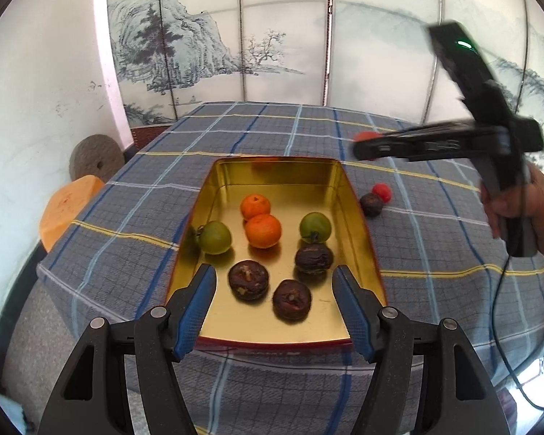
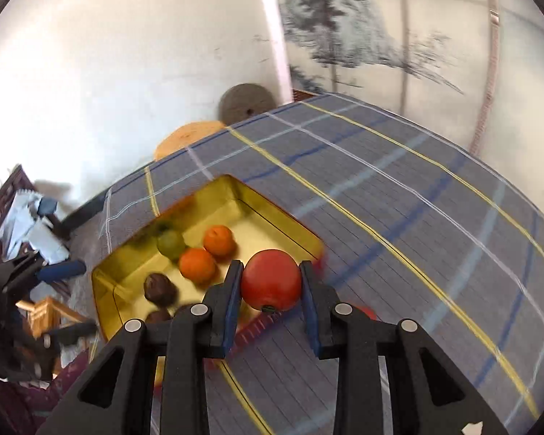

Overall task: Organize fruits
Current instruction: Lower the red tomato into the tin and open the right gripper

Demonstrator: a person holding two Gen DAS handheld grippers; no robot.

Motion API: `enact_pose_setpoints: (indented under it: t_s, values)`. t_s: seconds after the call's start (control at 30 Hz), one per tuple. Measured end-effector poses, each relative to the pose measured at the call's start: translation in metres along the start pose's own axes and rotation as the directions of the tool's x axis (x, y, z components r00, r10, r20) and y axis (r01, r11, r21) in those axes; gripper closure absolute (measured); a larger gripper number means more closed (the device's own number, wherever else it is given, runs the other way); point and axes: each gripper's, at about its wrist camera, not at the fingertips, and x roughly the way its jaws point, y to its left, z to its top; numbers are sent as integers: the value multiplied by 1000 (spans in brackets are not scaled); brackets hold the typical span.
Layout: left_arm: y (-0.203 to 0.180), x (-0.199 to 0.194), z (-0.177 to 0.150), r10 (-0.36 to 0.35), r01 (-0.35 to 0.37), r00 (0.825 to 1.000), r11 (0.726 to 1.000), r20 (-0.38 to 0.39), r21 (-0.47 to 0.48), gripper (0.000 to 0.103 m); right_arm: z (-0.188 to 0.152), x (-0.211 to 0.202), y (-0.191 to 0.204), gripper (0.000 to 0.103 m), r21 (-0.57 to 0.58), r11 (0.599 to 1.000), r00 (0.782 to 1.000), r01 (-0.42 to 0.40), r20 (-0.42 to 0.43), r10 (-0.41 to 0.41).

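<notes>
1. Right gripper (image 2: 271, 277): jaws clamped on a red tomato (image 2: 271, 280), held above the tablecloth (image 2: 399, 253) just beside the tin's (image 2: 279, 217) corner.
2. Left gripper (image 1: 273, 290): jaws apart, empty, poised over the tin's near end.
3. Tin contents: two oranges (image 1: 263, 230), two green tomatoes (image 1: 215, 237), three dark fruits (image 1: 248, 279).
4. On the cloth, right of the tin: a dark fruit (image 1: 371, 204) touching a small red fruit (image 1: 382, 192).

A gold rectangular metal tin (image 1: 355, 214) sat on the plaid-clothed worktop (image 1: 127, 217). In it lay two orange tangerines (image 1: 263, 231) at the centre, green tomatoes (image 1: 215, 237) on either side, and three dark wrinkled fruits (image 1: 248, 279) nearer the front. Right of the tin lay another dark fruit (image 1: 371, 205) touching a small red tomato (image 1: 382, 192).
</notes>
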Motion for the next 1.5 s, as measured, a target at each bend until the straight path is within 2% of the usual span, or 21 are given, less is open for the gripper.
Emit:
enact_pose_setpoints:
  t_s: [0.27, 0.7, 1.07, 1.27, 1.5]
  values:
    - [10, -2, 2, 68, -68, 998, 998, 6, 13, 36, 20, 73, 15, 75, 15, 1000, 996, -11, -87, 12]
    - [11, 3, -2, 114, -114, 993, 993, 2, 43, 35, 25, 108, 13, 74, 81, 997, 990, 17, -140, -5]
    - [14, 4, -2, 124, -123, 992, 991, 0, 48, 34, 27, 112, 15, 72, 96, 995, 992, 18, -124, -6]
    - [13, 3, -2, 126, -125, 992, 991, 2, 50, 33, 32, 100, 16, 72, 99, 995, 997, 13, -76, -6]
    - [7, 2, -1, 130, -130, 992, 989, 2, 74, 33, 25, 67, 20, 72, 113, 993, 1000, -15, 18, 13]
